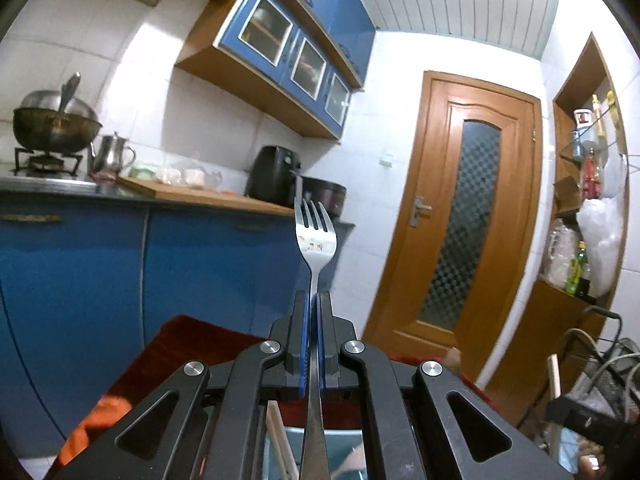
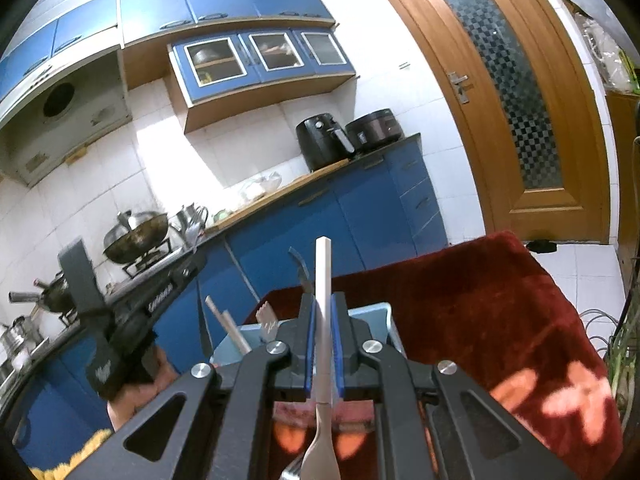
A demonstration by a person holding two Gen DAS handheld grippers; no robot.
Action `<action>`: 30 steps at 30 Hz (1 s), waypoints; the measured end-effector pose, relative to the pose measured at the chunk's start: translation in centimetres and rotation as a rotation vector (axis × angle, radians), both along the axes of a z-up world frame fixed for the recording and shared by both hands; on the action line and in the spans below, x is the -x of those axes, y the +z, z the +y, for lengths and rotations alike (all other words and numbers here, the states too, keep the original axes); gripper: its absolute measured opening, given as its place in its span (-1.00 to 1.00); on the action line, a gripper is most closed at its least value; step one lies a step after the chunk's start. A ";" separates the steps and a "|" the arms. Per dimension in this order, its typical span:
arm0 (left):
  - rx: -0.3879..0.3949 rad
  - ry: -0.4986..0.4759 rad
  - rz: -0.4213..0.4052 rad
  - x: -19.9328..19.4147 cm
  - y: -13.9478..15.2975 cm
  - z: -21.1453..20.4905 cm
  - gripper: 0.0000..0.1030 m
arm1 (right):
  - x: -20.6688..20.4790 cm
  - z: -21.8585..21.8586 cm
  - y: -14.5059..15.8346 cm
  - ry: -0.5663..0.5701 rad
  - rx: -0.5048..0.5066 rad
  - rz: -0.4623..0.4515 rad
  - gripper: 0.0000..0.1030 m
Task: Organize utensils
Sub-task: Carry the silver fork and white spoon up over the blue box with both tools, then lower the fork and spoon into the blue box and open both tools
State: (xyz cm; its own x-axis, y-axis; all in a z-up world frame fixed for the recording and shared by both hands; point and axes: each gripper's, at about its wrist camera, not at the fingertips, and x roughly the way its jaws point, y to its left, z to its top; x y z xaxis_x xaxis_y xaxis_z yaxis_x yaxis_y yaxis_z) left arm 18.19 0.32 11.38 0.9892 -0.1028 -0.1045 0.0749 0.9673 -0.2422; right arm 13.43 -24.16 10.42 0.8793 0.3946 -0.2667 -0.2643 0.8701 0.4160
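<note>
My left gripper (image 1: 313, 300) is shut on the neck of a steel fork (image 1: 315, 236). Its tines point up and away, in front of the blue cabinets. My right gripper (image 2: 323, 304) is shut on a pale utensil (image 2: 323, 272) whose squared handle sticks out forward; its wider end lies near the camera. Just beyond the right gripper stands a light blue bin (image 2: 378, 312) on a dark red cloth (image 2: 480, 300). The bin holds chopsticks (image 2: 230, 330), a knife (image 2: 203, 332) and a dark curved utensil (image 2: 301, 270). In the left wrist view the bin (image 1: 340, 444) shows below the fingers.
A blue kitchen counter (image 2: 304, 184) runs along the wall with a wok (image 2: 136, 236), a kettle (image 1: 110, 154), an air fryer (image 2: 320, 140) and a cooker (image 2: 374, 128). A wooden door (image 1: 460, 216) and cluttered shelves (image 1: 584, 200) stand to the right. The left hand-held device's black housing (image 2: 104, 332) is at the left.
</note>
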 end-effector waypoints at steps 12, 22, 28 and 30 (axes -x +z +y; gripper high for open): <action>-0.093 0.141 -0.061 -0.1 -3.2 -1.8 -0.94 | -5.0 2.5 1.4 -0.172 0.120 -0.153 -0.82; -0.121 0.145 -0.051 0.0 -4.9 -2.5 -0.94 | -6.7 3.9 -1.2 -0.166 0.197 -0.202 -0.82; -0.130 0.107 0.013 0.3 -5.4 -2.7 -0.94 | -6.2 4.5 -2.0 -0.116 0.222 -0.154 -0.82; -0.127 0.103 0.028 0.5 -5.5 -2.5 -0.92 | -5.9 4.6 -1.9 -0.101 0.231 -0.144 -0.82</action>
State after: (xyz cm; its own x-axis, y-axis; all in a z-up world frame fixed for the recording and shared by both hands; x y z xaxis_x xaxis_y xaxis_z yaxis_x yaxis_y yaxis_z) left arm 17.66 -2.14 5.86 0.9903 0.0150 -0.1378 -0.0314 0.9926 -0.1176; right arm 19.32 -19.53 8.52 0.9465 0.2458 -0.2091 -0.2129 0.9625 0.1680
